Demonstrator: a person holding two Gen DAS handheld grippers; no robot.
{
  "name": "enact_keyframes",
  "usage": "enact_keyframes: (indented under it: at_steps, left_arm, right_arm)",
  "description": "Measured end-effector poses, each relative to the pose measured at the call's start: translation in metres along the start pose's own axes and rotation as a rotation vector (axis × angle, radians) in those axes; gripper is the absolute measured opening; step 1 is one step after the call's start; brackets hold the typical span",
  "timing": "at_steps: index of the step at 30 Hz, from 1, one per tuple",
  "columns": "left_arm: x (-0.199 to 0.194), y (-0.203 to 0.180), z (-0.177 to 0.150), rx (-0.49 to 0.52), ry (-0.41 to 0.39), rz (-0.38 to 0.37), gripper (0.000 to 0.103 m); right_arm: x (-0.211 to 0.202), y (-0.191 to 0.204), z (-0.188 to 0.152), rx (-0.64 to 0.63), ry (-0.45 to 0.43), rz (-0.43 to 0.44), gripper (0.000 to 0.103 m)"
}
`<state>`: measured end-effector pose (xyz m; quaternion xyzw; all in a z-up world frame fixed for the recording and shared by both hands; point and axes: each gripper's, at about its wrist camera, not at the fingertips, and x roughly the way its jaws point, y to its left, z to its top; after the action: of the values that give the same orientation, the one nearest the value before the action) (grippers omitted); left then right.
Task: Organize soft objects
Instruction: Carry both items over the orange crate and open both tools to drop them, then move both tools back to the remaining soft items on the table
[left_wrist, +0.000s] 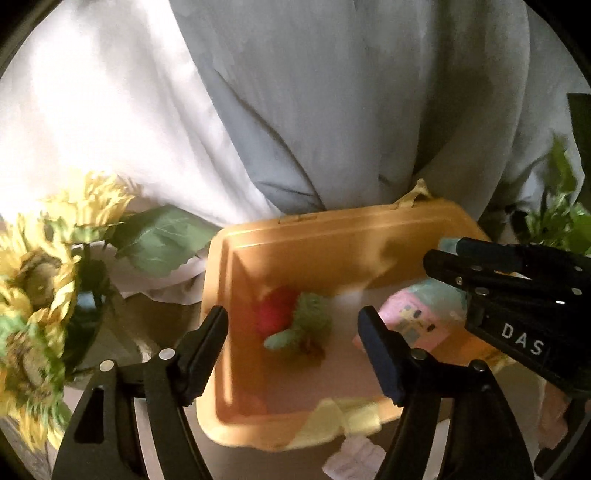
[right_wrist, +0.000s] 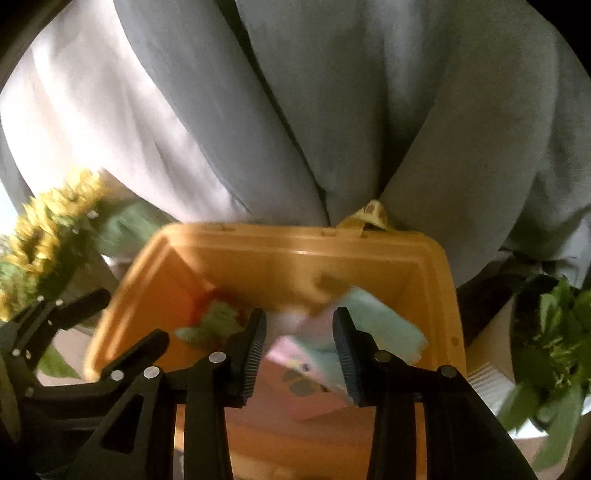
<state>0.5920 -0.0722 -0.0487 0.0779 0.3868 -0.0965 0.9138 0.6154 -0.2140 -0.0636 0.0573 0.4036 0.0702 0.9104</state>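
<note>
From the left wrist view, the left tongs (left_wrist: 293, 334) are standing wide open above the orange plastic rectangular bin (left_wrist: 221, 280), with nothing between their black fingers. Inside the bin, a red and green fuzzy plush toy (left_wrist: 295, 319) is lying on the floor near the left wall, and a pink and pale blue soft cloth pack with a bee print (left_wrist: 417, 317) is resting toward the right side. The right tongs (left_wrist: 443, 258) are reaching in from the right edge, over that pack; from here it cannot be told how far they are parted. A pale yellow cloth (left_wrist: 343, 421) is draping over the near rim of the bin. Artificial yellow sunflowers (left_wrist: 40, 273) are standing to the left, and grey and white draped fabric (left_wrist: 295, 110) is hanging behind. From the right wrist view, the right tongs (right_wrist: 299, 350) are sitting partly open, their ribbed pads on either side of the pink and blue bee pack (right_wrist: 306, 354) without pressing on it; the pack is lying in the right half of the orange bin (right_wrist: 436, 280). The blurred red and green plush (right_wrist: 218, 321) is lying to the left within the bin, and the left tongs (right_wrist: 122, 321) are showing at the lower left. A leafy green plant (right_wrist: 554, 343) is standing to the right of the bin.
</note>
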Motion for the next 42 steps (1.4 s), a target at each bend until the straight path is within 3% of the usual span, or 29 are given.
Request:
enact_keyframes:
  at_steps: [4,6,25,34,42]
  left_arm:
    - [-0.018,0.006,-0.003,-0.032,-0.026,-0.015,0.073]
    - [-0.026,0.009,-0.004,-0.05,-0.042,-0.019,0.076]
    - [-0.074,0.017,-0.005,-0.096,-0.15,0.072,0.079]
    - [-0.115,0.012,-0.021,-0.112,-0.21,0.07,0.079]
    - [-0.148,-0.001,-0.048,-0.099,-0.236,0.057,0.079]
  right_arm:
    - [-0.03,0.009,-0.004,0.014,-0.057,0.023,0.04]
    - [-0.038,0.012,-0.004,0.011,-0.06,0.034,0.046]
    - [-0.08,0.032,0.003,-0.042,-0.129,-0.001,0.046]
    - [-0.123,0.032,-0.017,-0.03,-0.184,-0.034,0.046]
    - [-0.165,0.04,-0.057,-0.052,-0.222,-0.075,0.046]
